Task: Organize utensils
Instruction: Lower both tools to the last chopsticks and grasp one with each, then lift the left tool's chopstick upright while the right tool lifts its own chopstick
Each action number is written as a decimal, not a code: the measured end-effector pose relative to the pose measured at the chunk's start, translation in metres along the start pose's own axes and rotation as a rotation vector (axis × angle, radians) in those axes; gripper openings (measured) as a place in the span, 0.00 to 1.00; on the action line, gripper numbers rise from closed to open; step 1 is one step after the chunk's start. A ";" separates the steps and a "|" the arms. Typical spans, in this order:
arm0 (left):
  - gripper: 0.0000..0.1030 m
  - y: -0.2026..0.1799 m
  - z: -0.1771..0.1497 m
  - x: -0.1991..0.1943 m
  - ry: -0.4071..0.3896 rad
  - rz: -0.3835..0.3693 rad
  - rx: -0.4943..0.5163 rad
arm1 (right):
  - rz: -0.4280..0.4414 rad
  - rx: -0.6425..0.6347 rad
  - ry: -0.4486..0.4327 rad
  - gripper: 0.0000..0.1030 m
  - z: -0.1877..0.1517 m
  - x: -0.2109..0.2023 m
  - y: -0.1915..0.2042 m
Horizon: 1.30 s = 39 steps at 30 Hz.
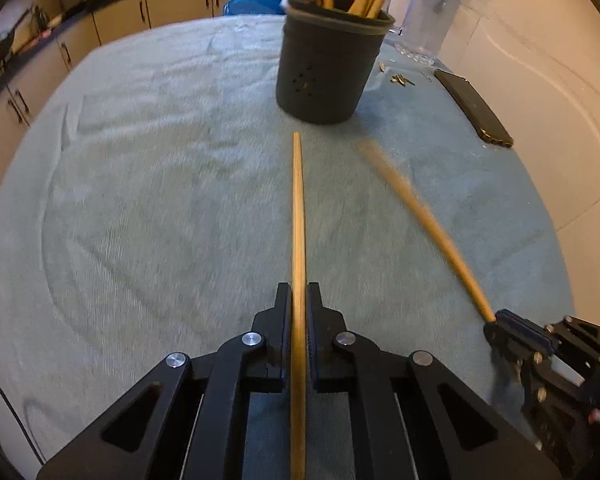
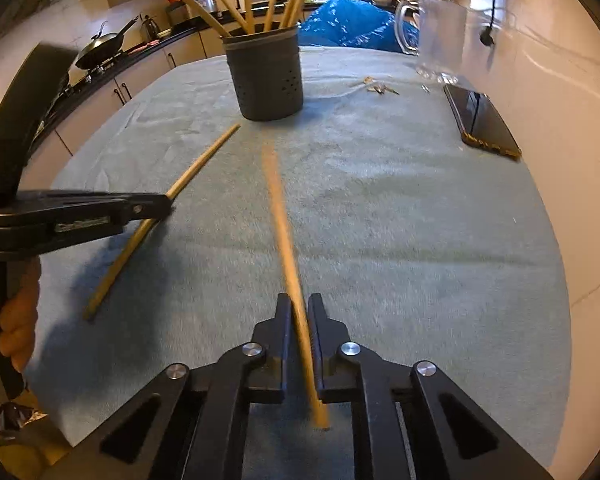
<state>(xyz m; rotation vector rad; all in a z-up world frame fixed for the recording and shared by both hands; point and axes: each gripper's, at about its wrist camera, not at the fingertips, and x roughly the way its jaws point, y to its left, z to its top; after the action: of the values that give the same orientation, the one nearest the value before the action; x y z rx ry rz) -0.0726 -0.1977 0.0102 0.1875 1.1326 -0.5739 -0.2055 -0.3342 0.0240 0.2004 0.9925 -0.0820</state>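
Observation:
A dark grey holder with several wooden chopsticks stands at the far side of the table; it also shows in the right wrist view. My left gripper is shut on a wooden chopstick that points toward the holder. In the right wrist view the left gripper holds that chopstick at the left. My right gripper is shut on a second chopstick, blurred by motion. In the left wrist view the right gripper and its chopstick are at the right.
A pale green cloth covers the table. A black phone lies at the right near the wall. A clear glass jug and keys are behind it. A blue bag and kitchen counters lie beyond.

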 end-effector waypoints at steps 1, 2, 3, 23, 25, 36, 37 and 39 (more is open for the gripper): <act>0.06 0.005 -0.007 -0.004 0.014 -0.017 -0.010 | 0.000 0.009 0.013 0.07 -0.004 -0.003 -0.002; 0.06 0.008 -0.014 -0.008 0.025 -0.028 -0.012 | 0.002 0.023 0.035 0.07 -0.009 -0.007 -0.005; 0.06 0.011 -0.022 -0.013 0.037 -0.036 -0.008 | 0.007 0.035 0.056 0.07 -0.016 -0.011 -0.007; 0.24 -0.004 0.019 0.008 0.044 0.066 0.117 | 0.000 -0.004 0.112 0.22 0.035 0.020 -0.012; 0.24 -0.003 0.027 0.012 0.053 0.059 0.115 | -0.010 -0.003 0.120 0.20 0.048 0.030 -0.012; 0.23 -0.007 0.045 0.020 0.064 0.088 0.173 | -0.063 -0.059 0.215 0.19 0.097 0.062 0.000; 0.23 -0.009 0.045 0.021 0.063 0.089 0.176 | -0.066 -0.062 0.223 0.19 0.100 0.064 0.001; 0.23 -0.010 0.046 0.021 0.060 0.089 0.178 | -0.071 -0.065 0.239 0.19 0.106 0.068 0.003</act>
<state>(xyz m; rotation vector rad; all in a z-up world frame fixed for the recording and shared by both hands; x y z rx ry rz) -0.0348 -0.2324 0.0127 0.4092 1.1255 -0.5925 -0.0804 -0.3511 0.0236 0.1170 1.2386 -0.0923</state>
